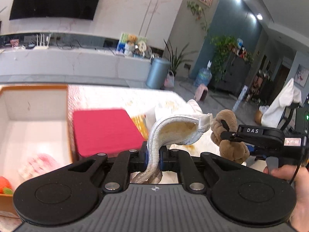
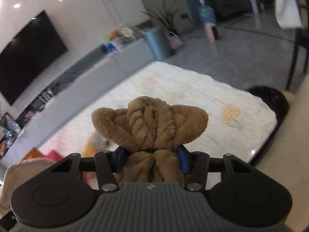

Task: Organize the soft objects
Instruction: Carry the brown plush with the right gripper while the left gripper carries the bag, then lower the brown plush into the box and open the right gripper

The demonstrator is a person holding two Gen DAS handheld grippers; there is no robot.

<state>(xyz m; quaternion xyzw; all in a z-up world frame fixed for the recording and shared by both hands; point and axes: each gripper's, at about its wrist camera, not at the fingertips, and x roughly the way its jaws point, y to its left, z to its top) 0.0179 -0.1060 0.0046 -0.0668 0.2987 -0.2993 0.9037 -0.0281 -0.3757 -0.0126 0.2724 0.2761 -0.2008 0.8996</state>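
Blurred pink thing (image 1: pixel 39 164) in box (image 1: pixel 34 104)

- The left gripper (image 1: pixel 153 157) pinches the ribbed cuff of a white sock (image 1: pixel 173 129), which arches up and to its right.
- Right of it, the right gripper (image 1: pixel 224 133) clamps a brown plush scrunchie (image 1: pixel 229 135).
- To its left lie a red pad (image 1: pixel 104 131) and an open white box (image 1: pixel 34 119).

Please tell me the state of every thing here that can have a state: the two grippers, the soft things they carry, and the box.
left gripper: shut on the white slipper.
white slipper: held by its rim, lifted off the table, opening in view.
right gripper: shut on the brown plush toy.
brown plush toy: squeezed at its middle, lifted above the table.
cardboard box: open, soft things inside.
red cloth: lying flat beside the box.
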